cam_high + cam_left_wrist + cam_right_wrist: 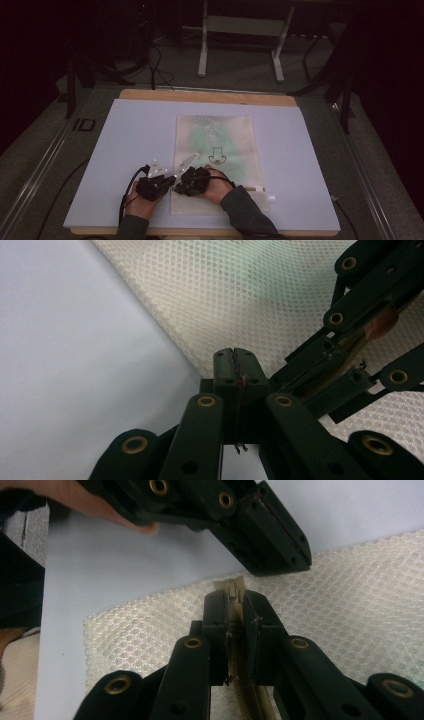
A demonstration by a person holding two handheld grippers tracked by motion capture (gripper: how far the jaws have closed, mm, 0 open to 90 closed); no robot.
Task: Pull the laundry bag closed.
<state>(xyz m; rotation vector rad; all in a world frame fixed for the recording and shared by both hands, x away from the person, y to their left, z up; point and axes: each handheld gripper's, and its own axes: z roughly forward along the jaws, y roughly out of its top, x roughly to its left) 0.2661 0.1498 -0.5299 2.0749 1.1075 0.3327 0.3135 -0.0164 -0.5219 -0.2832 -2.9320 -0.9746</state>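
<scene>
Both grippers are clamped on the mesh bag (215,150): right gripper (235,597) fingers pinching the zipper end, left gripper (234,357) fingers closed at the edge, unzipping not begun.

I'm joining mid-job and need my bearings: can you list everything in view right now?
Mesh zipper bag: one, cream with green contents and a black drawing, middle of the board.
Zipper: one, beige, along the bag's near end, pinched in the right gripper.
Foam board: one, pale lilac, covering the table.
Wooden table: one, tan, edge showing beyond the board.
Metal stand: one, grey, on the floor behind.
Left gripper: one, black, shut at the bag's edge.
Right gripper: one, black, shut on the zipper.
</scene>
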